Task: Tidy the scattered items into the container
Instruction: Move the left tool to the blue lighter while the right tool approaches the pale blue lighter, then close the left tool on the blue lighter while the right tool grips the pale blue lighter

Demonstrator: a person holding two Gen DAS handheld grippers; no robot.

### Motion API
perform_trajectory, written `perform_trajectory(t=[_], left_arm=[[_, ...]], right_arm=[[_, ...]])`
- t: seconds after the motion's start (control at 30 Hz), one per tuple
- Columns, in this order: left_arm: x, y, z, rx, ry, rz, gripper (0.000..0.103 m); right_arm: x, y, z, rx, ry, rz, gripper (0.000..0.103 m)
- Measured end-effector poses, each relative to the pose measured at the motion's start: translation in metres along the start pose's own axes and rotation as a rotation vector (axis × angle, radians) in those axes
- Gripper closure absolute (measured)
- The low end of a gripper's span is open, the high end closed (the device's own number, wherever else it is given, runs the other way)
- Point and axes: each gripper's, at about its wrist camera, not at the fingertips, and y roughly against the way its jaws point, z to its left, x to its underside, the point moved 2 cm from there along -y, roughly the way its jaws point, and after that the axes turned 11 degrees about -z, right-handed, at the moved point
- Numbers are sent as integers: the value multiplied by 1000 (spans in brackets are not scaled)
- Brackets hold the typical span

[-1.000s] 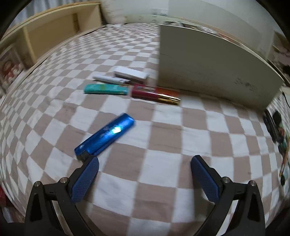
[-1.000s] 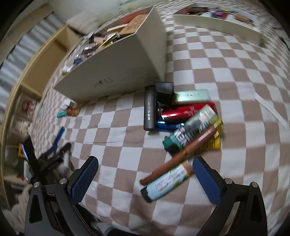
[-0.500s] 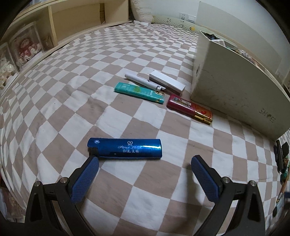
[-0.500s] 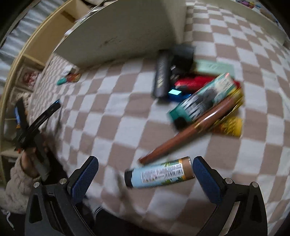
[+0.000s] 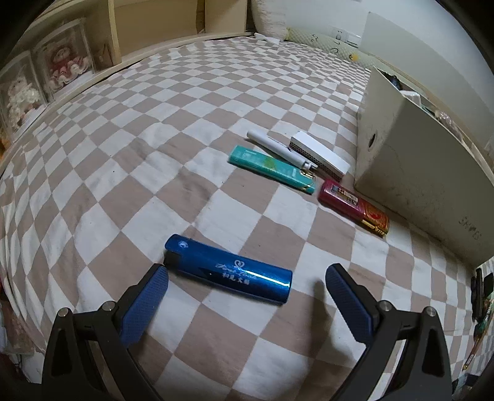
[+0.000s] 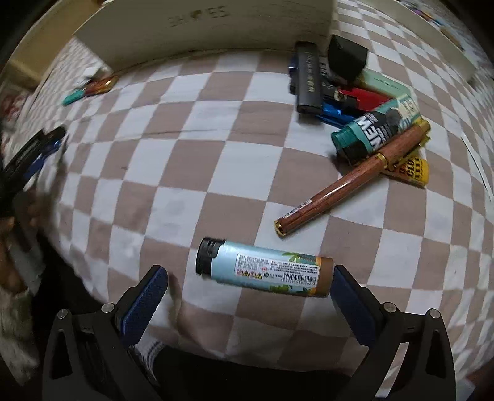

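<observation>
both grippers wide open over lighters on the checked bedspread (image 5: 129,160)
left gripper (image 5: 247,277) straddles the blue lighter (image 5: 228,270), gripping nothing; right gripper (image 6: 250,277) frames the pale lighter (image 6: 265,266), its brown end just beside the right finger (image 6: 349,296); white box (image 5: 416,172) beyond

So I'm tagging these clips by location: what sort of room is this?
Probably a bedroom. The items lie on a checkered bedsheet, a pillow sits at its far end, and a wooden shelf with boxed dolls runs alongside.
</observation>
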Motion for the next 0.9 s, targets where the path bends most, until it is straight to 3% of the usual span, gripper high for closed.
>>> perform_trajectory(t=[0.23,0.4,0.47,0.7,0.9], left_arm=[[4,0,-7,-15,-48,-4,0],[4,-2,-13,-9,-78,1,0],[4,-3,-15,-13,-102,6,0],[1,-5,-9,-59,-123,17,0],[-6,-11,-6,-54,-135,40,0]], right_arm=[[4,0,-1,56,-55,-45,0],[8,5,-3,74,-46,-74,11],[9,7,-8,78,-66,-89,20],[12,10,-12,72,-73,-106,20],[12,10,-18,69,-75,-103,20]])
